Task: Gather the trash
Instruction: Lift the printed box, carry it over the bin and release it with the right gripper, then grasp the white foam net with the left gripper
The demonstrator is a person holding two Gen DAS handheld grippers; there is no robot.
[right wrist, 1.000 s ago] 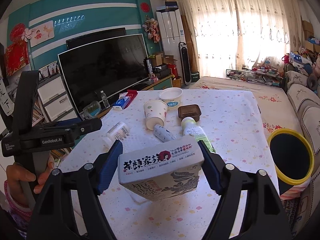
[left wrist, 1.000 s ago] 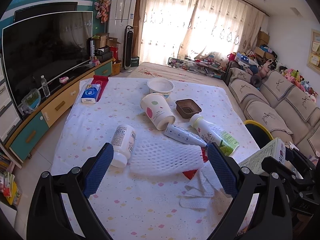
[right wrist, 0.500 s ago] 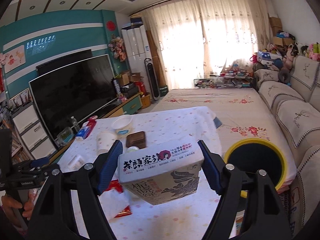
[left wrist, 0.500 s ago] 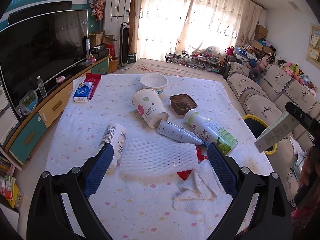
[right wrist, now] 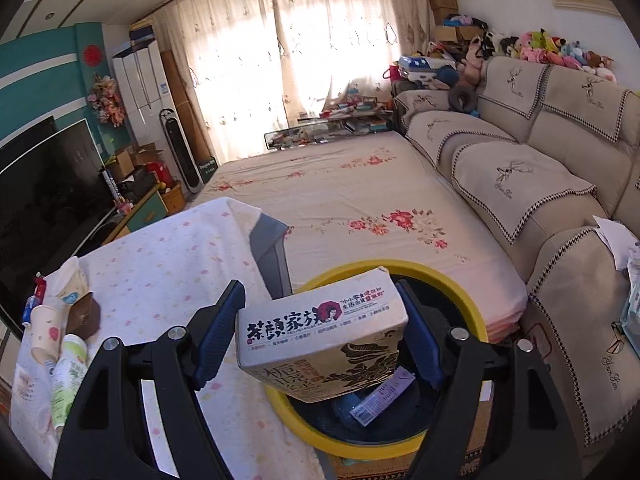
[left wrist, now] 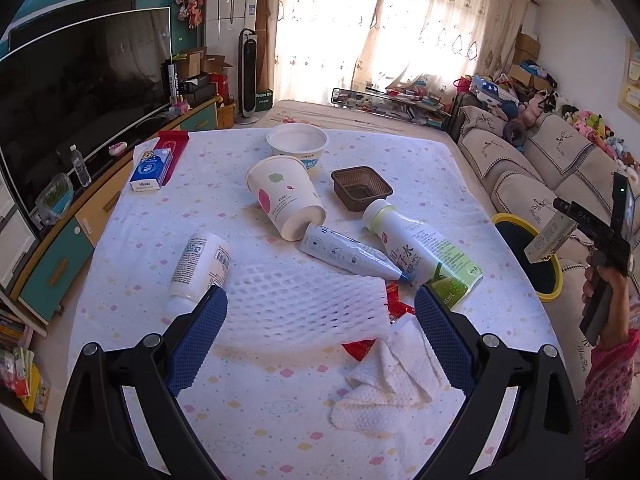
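Observation:
My right gripper [right wrist: 320, 332] is shut on a beige tea box [right wrist: 320, 336] and holds it over the yellow-rimmed trash bin [right wrist: 472, 312], which has some trash inside. The left wrist view shows the box [left wrist: 550, 236] above the bin [left wrist: 554, 292] at the table's right. My left gripper [left wrist: 320, 324] is open and empty above a white foam net [left wrist: 300, 304]. Around the net lie a white bottle [left wrist: 200, 264], a paper cup [left wrist: 286, 200], a tube [left wrist: 348, 254], a green drink bottle [left wrist: 424, 248], crumpled tissue [left wrist: 392, 380] and a red wrapper [left wrist: 360, 348].
A white bowl [left wrist: 296, 144], a brown tray [left wrist: 360, 188] and a blue tissue pack [left wrist: 152, 168] sit farther back on the table [left wrist: 260, 420]. A TV cabinet [left wrist: 52, 248] runs along the left. A sofa [right wrist: 560, 160] stands right of the bin.
My right gripper has swung right with the tea box, from over the table to above the trash bin. My left gripper has stayed open over the foam net, shifting only slightly.

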